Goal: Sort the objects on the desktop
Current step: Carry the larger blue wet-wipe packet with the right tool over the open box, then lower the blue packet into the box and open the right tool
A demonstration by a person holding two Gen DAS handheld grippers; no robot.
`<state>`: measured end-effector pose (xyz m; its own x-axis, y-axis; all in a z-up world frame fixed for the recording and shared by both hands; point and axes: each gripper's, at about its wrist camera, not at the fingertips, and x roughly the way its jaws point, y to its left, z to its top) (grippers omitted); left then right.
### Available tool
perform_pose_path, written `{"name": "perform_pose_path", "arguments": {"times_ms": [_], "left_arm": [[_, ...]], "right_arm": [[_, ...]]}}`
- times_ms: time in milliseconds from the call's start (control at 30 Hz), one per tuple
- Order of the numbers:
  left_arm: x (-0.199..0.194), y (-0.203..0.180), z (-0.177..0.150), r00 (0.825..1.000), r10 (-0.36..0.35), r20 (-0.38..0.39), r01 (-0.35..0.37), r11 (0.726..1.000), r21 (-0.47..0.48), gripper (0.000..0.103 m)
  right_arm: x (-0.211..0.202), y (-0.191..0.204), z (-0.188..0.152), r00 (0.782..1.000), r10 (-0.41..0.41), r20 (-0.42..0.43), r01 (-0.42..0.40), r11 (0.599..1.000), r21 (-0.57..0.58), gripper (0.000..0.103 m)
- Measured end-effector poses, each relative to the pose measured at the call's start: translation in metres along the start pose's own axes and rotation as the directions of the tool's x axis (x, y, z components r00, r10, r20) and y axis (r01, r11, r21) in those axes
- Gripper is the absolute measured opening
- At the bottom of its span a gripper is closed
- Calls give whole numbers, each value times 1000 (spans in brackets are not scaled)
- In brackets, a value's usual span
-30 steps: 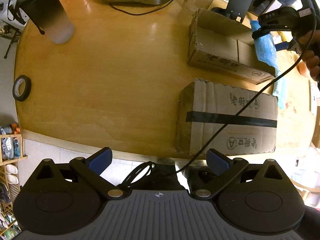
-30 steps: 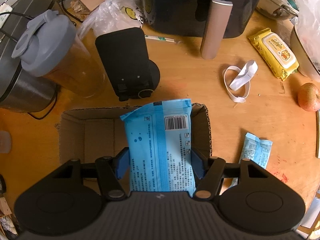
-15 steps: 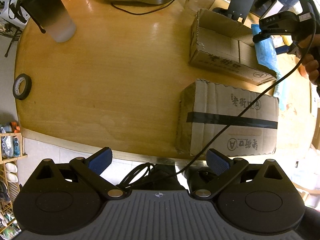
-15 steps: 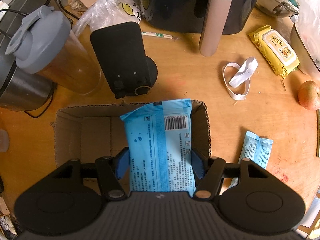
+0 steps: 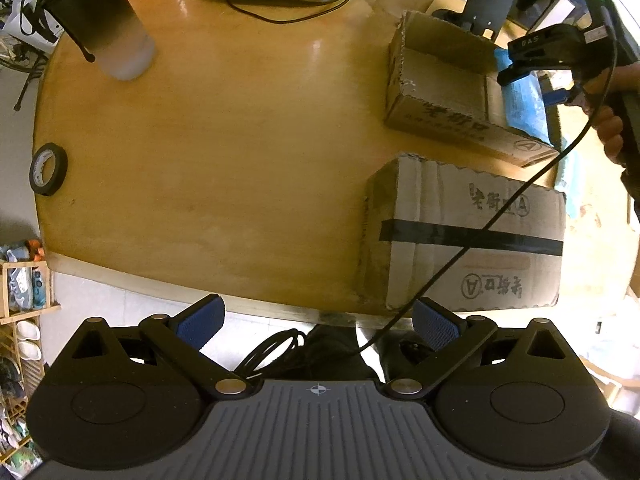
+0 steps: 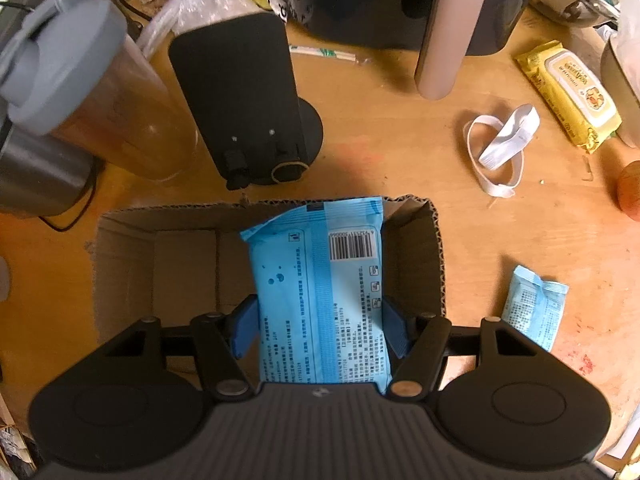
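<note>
My right gripper (image 6: 319, 326) is shut on a blue wipes pack (image 6: 320, 288), which hangs over the right half of the open cardboard box (image 6: 160, 272). From the left wrist view the same pack (image 5: 522, 100) shows at the far end of that box (image 5: 440, 92), under the right gripper (image 5: 532, 58) held by a hand. My left gripper (image 5: 316, 322) stands open and empty above the table's near edge, left of a closed, taped cardboard box (image 5: 472, 236).
Right of the open box lie a small blue packet (image 6: 534, 308), a white elastic band (image 6: 502, 144), a yellow wipes pack (image 6: 568, 92) and an apple (image 6: 630, 190). Behind it stand a black stand (image 6: 244, 104) and a shaker bottle (image 6: 80, 92). A tape roll (image 5: 48, 168) and a tumbler (image 5: 104, 20) sit at left.
My right gripper has sunk with the blue pack towards the open box, which looks larger now. The left gripper has kept still.
</note>
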<state>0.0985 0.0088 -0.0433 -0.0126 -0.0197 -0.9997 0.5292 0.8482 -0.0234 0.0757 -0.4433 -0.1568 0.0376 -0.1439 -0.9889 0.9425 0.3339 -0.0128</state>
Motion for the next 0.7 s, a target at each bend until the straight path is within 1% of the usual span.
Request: {"name": "perform_pose_path", "arguments": {"times_ms": [400,600,633,667,700], "left_arm": [[3,-2,5,1000,6,-6,-6,1000,7,103],[6,-4,8,1000,8,-14,-8,1000,16,103],[6,-4,8,1000,8,-15,-8,1000,16,103],[7,-5,9,1000,8,-16,-8,1000,17,103],[7,-5,9,1000,8,-17,-8,1000,17,103]], "right_arm": [[35,-1,-2,999,-5,-33,5,1000,7,63],[41,0,-2,999,-10,-39,10,1000,7,64],[41,0,-2,999,-10,-39,10,1000,6,65],[41,1,-1,999,-6,-41,7,1000,2,71],[41,2,0,999,-3,-44,3,1000,-1,81]]}}
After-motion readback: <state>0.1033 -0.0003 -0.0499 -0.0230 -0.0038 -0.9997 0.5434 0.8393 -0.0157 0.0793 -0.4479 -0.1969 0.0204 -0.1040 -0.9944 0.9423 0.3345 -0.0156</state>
